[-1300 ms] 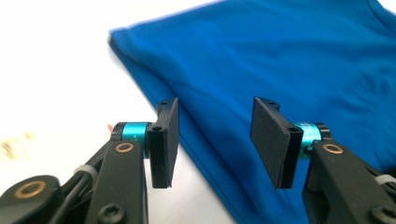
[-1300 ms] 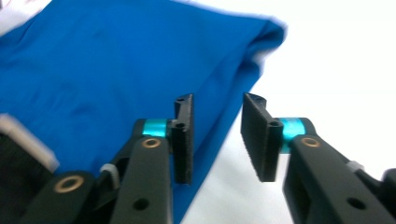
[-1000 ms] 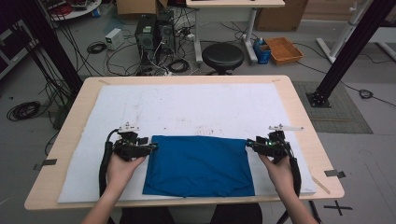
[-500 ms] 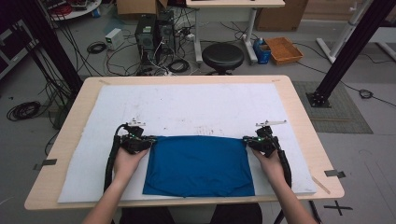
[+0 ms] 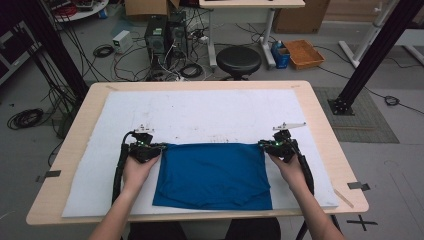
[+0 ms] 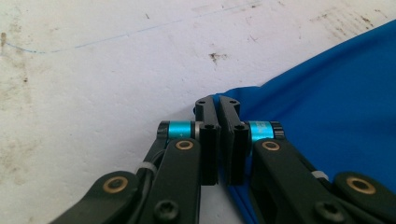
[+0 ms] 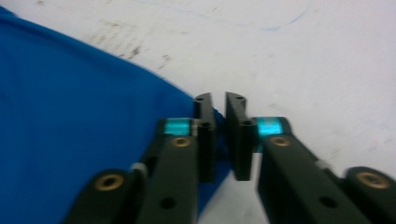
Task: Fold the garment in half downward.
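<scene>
The blue cloth (image 5: 214,175) lies flat on the white mat (image 5: 200,115) at the near middle of the table (image 5: 320,125), between the two hands. The left gripper (image 5: 159,146) has its jaws pressed together on the cloth's far left corner; in the left gripper view (image 6: 218,105) blue fabric runs through the narrow slit between the pads. The right gripper (image 5: 262,145) sits at the far right corner with a slim gap between its jaws; they have just been opening a little, and in the right gripper view (image 7: 218,100) the cloth's edge lies between them, but the blur leaves it unclear whether the pads bite it. The step looks like taking both far corners to fold or lift the cloth. To do it well, the right jaws should be reset so both layers sit deep between the pads, then both hands should rise together, evenly, keeping the far edge taut so no sag forms. The cloth's long axis runs left to right, its far edge straight, its near edge slightly wavy toward the person
</scene>
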Demonstrator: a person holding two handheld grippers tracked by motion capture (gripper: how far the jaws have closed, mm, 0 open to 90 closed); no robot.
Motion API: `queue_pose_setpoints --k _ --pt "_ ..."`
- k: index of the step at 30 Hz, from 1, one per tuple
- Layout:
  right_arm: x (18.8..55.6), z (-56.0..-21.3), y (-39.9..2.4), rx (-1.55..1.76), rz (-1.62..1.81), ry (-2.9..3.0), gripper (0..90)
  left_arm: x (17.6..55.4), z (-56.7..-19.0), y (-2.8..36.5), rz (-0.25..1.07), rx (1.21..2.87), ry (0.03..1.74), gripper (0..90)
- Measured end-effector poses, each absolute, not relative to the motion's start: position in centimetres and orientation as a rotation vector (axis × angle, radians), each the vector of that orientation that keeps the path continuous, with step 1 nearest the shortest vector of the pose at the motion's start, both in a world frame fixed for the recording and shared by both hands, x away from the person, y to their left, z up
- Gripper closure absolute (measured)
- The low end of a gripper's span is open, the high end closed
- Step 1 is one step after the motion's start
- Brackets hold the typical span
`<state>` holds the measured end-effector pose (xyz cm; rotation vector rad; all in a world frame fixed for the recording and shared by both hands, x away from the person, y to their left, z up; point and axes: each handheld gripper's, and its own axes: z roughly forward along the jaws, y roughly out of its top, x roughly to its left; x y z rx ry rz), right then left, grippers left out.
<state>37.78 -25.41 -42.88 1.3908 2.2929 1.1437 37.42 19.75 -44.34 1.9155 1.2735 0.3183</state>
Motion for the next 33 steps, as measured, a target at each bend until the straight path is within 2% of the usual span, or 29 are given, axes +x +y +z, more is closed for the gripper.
queue_pose_setpoints --k 1,2,3,8,10,14,21,24,28,33 --pt "37.2 -42.8 -25.5 1.43 1.153 2.258 61.7 37.4 -44.3 19.8 0.322 1.918 1.273 84.8" --pt "36.8 -42.7 -25.7 1.462 1.147 2.223 54.6 37.3 -44.2 19.8 0.333 1.912 1.272 83.0" --pt "36.3 -42.5 -26.1 1.512 1.147 2.169 51.7 37.1 -44.0 19.8 0.34 1.906 1.275 78.8" --pt "31.6 -41.6 -27.6 1.517 1.269 2.181 56.3 35.7 -42.9 20.2 0.344 1.903 1.245 70.9" --pt "29.1 -41.6 -27.6 1.483 1.256 2.221 57.1 34.5 -42.4 20.4 0.321 1.901 1.22 63.6" --pt "26.2 -42.1 -27.5 1.465 1.207 2.275 58.1 30.9 -41.9 20.8 0.296 1.921 1.17 63.2" --pt "25.3 -43.1 -27.1 1.464 1.189 2.301 61.9 25.5 -42.6 19.4 0.281 2.069 1.112 66.5" --pt "25.3 -43.2 -26.5 1.434 1.163 2.336 70.1 25.0 -43.2 18.7 0.272 2.111 1.096 67.3" --pt "25.1 -43.5 -25.9 1.377 1.109 2.379 87.9 25.1 -43.7 18.3 0.253 2.14 1.051 87.1" --pt "24.4 -42.9 -25.8 1.338 1.119 2.381 89.1 25.2 -43.0 19.1 0.203 2.089 1.048 88.1"
